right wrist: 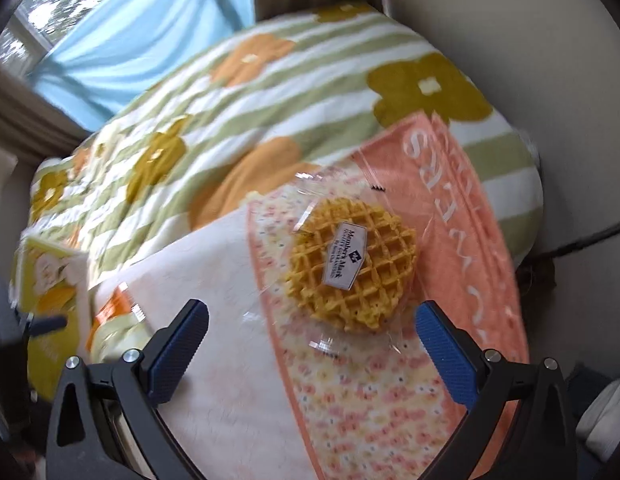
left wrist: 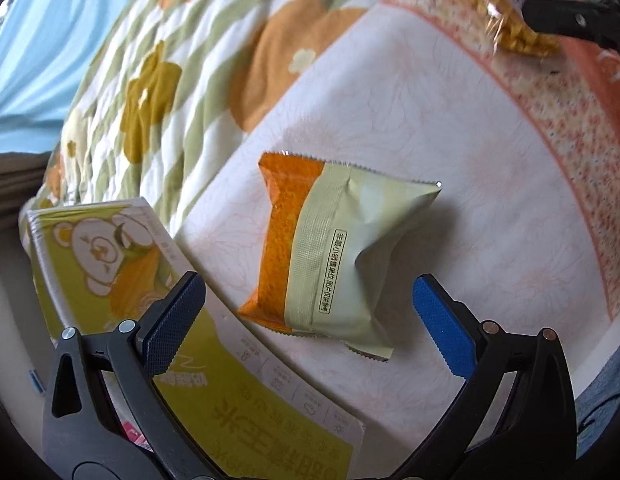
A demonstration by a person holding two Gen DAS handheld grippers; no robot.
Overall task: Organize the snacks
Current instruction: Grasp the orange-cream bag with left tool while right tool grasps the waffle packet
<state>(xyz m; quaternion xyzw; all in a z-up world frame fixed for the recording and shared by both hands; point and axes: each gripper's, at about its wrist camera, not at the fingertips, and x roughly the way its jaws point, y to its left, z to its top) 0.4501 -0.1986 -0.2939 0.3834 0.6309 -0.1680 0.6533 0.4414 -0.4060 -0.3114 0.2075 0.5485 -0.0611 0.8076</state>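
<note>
Jaws of the left gripper are held apart above the orange-and-green snack packet lying on the towel. Right gripper jaws are likewise spread, flanking the wrapped waffle on the towel's patterned border.

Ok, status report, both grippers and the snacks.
Left gripper open over orange-green snack packet. Right gripper open at wrapped waffle. Both snacks flat on towel, nothing blocking.

Black plastic left gripper and right gripper — blue textured pads, silver and seemingly coppery rivets.
</note>
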